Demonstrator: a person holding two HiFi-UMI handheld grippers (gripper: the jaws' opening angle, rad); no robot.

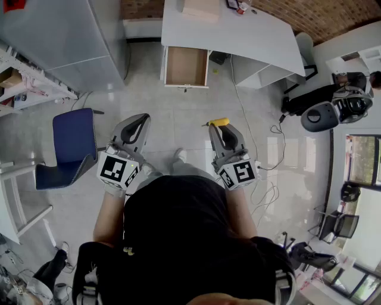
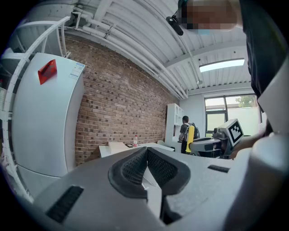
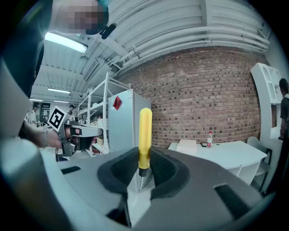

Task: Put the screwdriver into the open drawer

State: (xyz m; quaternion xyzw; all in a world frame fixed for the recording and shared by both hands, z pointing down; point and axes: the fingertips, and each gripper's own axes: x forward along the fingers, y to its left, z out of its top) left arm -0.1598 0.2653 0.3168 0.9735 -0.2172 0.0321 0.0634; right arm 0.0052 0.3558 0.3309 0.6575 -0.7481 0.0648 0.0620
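Observation:
A yellow-handled screwdriver [image 1: 219, 122] sticks out crosswise from the tip of my right gripper [image 1: 221, 127], which is shut on it. In the right gripper view the handle [image 3: 145, 135] stands upright between the pads, its metal shaft pointing down. My left gripper [image 1: 139, 121] is held beside it, jaws shut with nothing between them [image 2: 146, 155]. The open drawer [image 1: 186, 65], brown inside and bare, hangs out of the white desk [image 1: 250, 36] across the floor ahead of both grippers. From the left gripper view the screwdriver [image 2: 190, 135] shows off to the right.
A blue chair [image 1: 74, 146] stands at my left, with a grey cabinet [image 1: 65, 41] behind it. A cable [image 1: 250, 137] trails over the floor at the right. A cardboard box [image 1: 201, 9] lies on the desk. Dark equipment [image 1: 333, 107] stands at the far right.

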